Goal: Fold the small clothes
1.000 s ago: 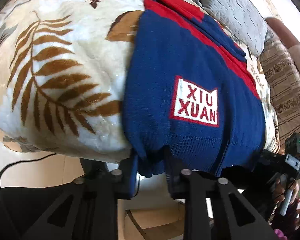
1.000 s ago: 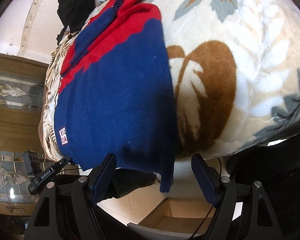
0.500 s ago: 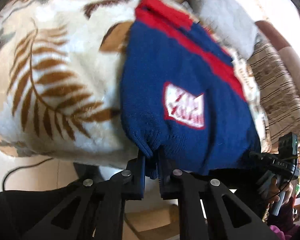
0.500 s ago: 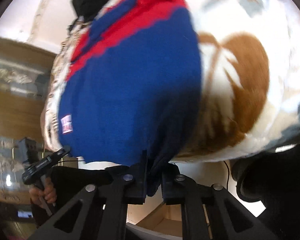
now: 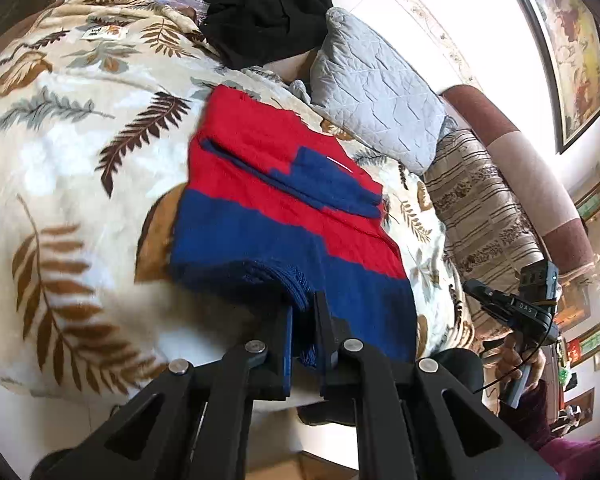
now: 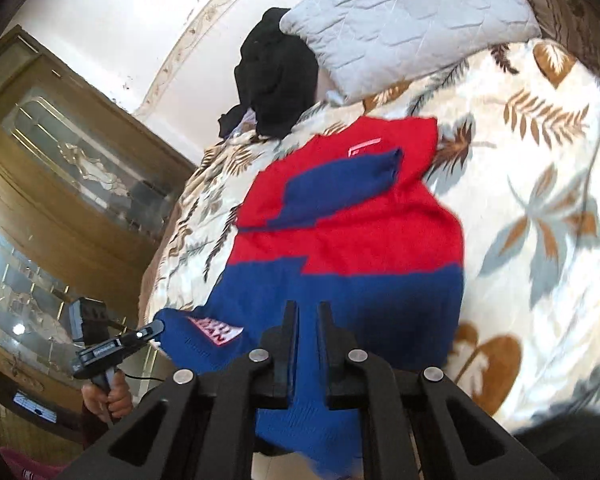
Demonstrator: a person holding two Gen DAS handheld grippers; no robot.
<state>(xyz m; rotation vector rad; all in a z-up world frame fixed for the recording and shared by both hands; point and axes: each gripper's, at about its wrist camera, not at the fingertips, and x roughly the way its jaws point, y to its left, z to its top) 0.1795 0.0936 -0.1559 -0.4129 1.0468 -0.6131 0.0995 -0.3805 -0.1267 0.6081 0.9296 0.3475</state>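
**A:** Your left gripper [image 5: 305, 308] and right gripper [image 6: 308, 320] each pinched the sweater [image 5: 284, 208]'s blue hem, lifted off the leaf-print blanket [image 5: 60, 152]. If one pinch was shallow, the knit could've slipped and skewed the fold.

**B:** Yeah. Farther back: grey pillow [image 5: 376, 84], black clothes [image 5: 264, 12], wooden cabinet [image 6: 60, 168].

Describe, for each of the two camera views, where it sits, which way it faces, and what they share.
Left wrist: sits on the left gripper, looking down along its fingers across the leaf-patterned fleece blanket; jaws clamp the hem of the red and blue knitted sweater. The right gripper and its hand show at right.
Right wrist: sits on the right gripper, facing the grey quilted pillow; jaws clamp the hem. The left gripper shows at lower left.
Shared: sweater, blanket, pillow, black garment.
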